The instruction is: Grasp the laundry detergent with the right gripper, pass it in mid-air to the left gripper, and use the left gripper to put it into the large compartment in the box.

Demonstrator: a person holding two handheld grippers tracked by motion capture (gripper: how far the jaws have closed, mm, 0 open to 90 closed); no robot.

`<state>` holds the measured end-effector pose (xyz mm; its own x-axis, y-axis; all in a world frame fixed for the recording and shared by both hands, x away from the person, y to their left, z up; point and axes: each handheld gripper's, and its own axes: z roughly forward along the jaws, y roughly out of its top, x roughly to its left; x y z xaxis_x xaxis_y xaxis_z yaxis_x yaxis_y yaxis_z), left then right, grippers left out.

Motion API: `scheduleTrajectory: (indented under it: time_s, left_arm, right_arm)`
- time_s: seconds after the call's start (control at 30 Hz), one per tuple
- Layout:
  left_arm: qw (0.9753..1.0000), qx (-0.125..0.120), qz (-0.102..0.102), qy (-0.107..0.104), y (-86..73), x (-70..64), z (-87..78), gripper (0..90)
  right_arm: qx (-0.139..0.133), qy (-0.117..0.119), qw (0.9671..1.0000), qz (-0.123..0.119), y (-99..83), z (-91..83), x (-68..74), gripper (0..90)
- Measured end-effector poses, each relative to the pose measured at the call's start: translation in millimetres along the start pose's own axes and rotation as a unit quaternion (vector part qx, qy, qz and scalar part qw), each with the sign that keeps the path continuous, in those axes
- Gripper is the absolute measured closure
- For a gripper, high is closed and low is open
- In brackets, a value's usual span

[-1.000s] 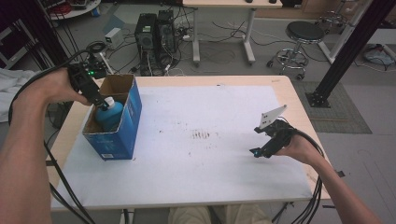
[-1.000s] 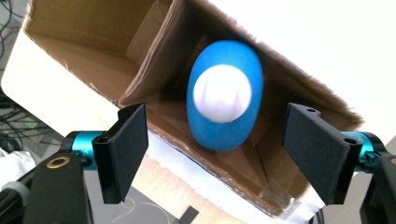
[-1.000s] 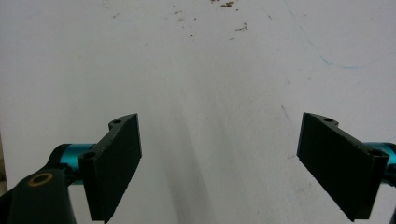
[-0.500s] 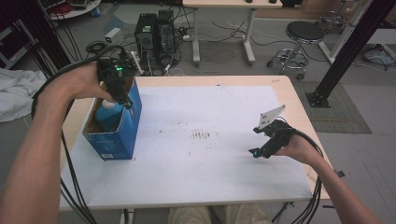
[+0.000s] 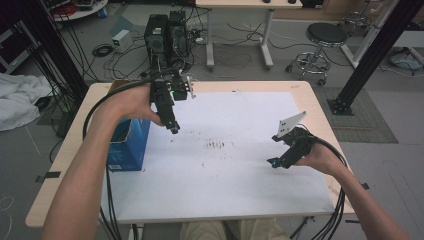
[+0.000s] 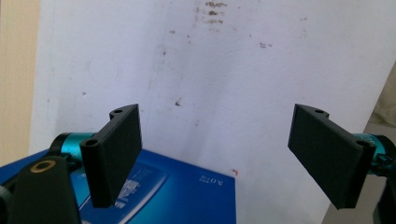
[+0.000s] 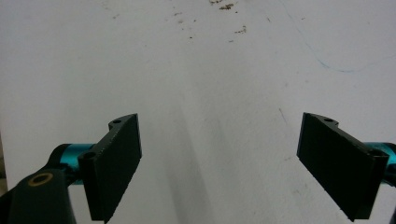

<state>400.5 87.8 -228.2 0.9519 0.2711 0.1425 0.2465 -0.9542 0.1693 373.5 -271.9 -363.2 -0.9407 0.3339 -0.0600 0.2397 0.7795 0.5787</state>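
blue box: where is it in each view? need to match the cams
High view: the blue box stands at the table's left edge, partly behind the person's left forearm, just left of the left gripper.
Left gripper view: the box's blue top fills the bottom left, under and behind the near jaw.
Right gripper view: not in it.
Shared landmark: the dark speckle patch on the white sheet, at the top of both gripper views.

Only the blue box point(image 5: 127, 145) at the left edge obstructs; the white table surface point(image 5: 235, 175) between both tools lies open.
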Motion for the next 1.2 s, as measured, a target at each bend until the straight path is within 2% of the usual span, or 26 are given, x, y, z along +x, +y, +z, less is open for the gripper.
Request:
scheduleTrajectory:
  time_s: [0.27, 0.83, 1.0, 1.2]
  left_arm:
    - [0.9999, 0.01, 0.008, 0.005, 13.2, -16.4, 27.7, 17.6]
    - [1.0, 0.006, 0.004, -0.005, 13.0, -33.2, 80.5, 17.6]
    - [0.9999, 0.006, 0.003, -0.009, 13.1, -36.0, 88.7, 17.6]
    - [0.9999, 0.005, 0.004, -0.009, 13.3, -37.4, 90.0, 17.7]
  right_arm:
    - [0.0, -0.006, 1.0, -0.003, 4.3, -4.5, -2.0, 13.0]
    - [0.002, -0.012, 0.9999, -0.001, 8.0, -7.5, -6.8, 13.0]
    - [0.004, -0.014, 0.9999, -0.003, 8.3, -9.1, -7.1, 13.0]
    - [0.006, -0.015, 0.9999, -0.002, 8.5, -9.2, -6.4, 13.0]
